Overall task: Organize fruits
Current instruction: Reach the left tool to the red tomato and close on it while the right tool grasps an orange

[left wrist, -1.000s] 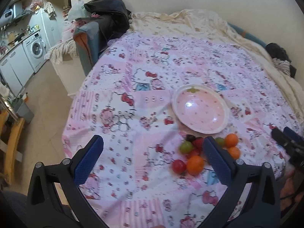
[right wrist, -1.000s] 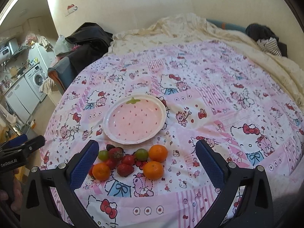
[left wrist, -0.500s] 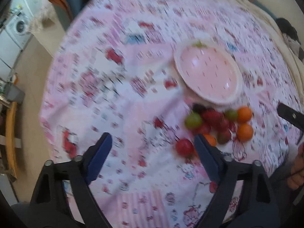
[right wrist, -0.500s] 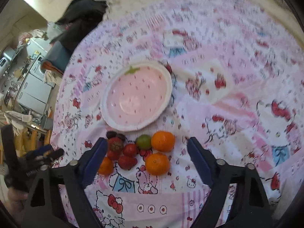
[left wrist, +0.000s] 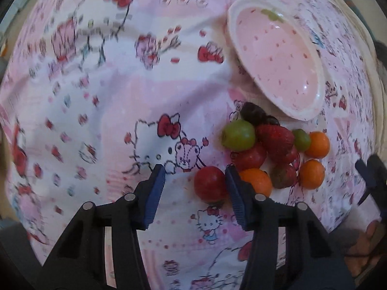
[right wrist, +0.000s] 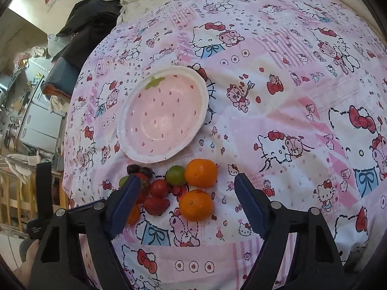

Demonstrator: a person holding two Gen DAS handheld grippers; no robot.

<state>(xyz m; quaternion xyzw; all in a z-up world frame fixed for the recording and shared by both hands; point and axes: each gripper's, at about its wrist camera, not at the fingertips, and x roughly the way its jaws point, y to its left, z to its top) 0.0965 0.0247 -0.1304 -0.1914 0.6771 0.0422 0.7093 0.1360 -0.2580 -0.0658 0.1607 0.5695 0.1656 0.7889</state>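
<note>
The left tool (left wrist: 195, 178), jaws just narrowing, brackets a red tomato (left wrist: 210, 187) ungripped; the open, empty right tool (right wrist: 187, 186) half hides an orange (right wrist: 133, 213).

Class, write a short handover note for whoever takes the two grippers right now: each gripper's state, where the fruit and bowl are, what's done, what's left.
Left gripper: jaws have just been closing around the red tomato, not yet gripping.
Right gripper: open above the fruit pile, holding nothing.
Pink bowl: empty, on the bedspread beside the pile.
Done: nothing moved.
Left: every fruit, including the near orange.
</note>
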